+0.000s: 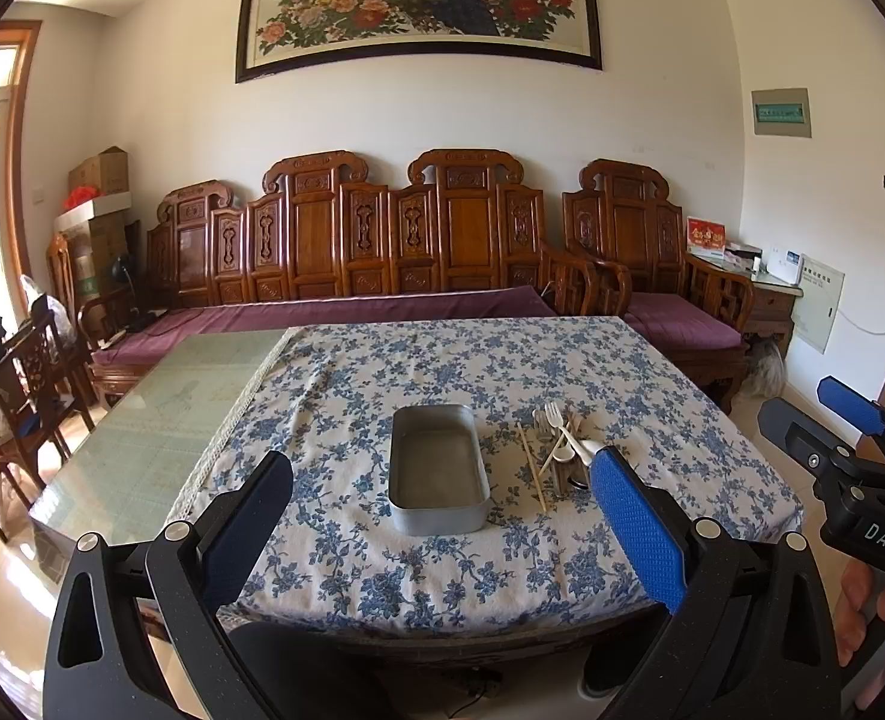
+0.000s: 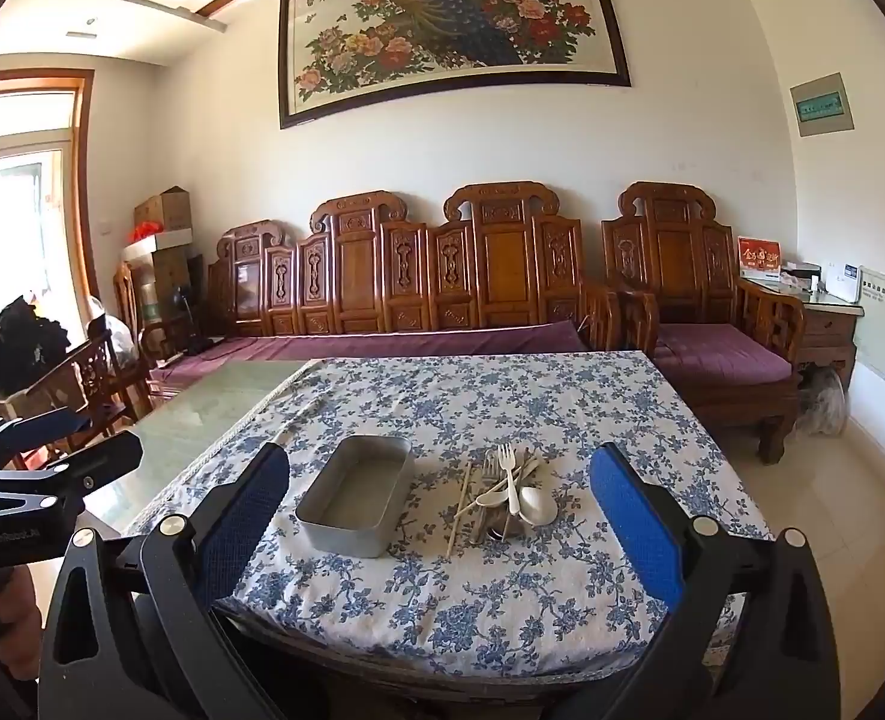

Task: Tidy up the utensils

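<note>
An empty grey metal tin (image 1: 438, 471) (image 2: 356, 494) sits on the blue-flowered tablecloth (image 1: 382, 378) (image 2: 502, 396). Right of it lies a heap of utensils (image 1: 562, 450) (image 2: 505, 495): white plastic forks and spoons, metal cutlery and wooden chopsticks (image 1: 531, 468) (image 2: 460, 507). My left gripper (image 1: 442, 516) hangs open before the table's near edge, in line with the tin, nothing between its fingers. My right gripper (image 2: 439, 519) is open too, short of the table, facing the tin and heap. Each gripper shows at the side of the other's view: right gripper (image 1: 820, 414), left gripper (image 2: 76, 438).
The cloth covers the table's right part; bare glass top (image 1: 160, 420) (image 2: 202, 414) lies to the left. A carved wooden sofa with purple cushions (image 1: 382, 252) (image 2: 442, 276) stands behind. Wooden chairs (image 1: 28, 384) stand at the left, tiled floor (image 2: 832, 480) at the right.
</note>
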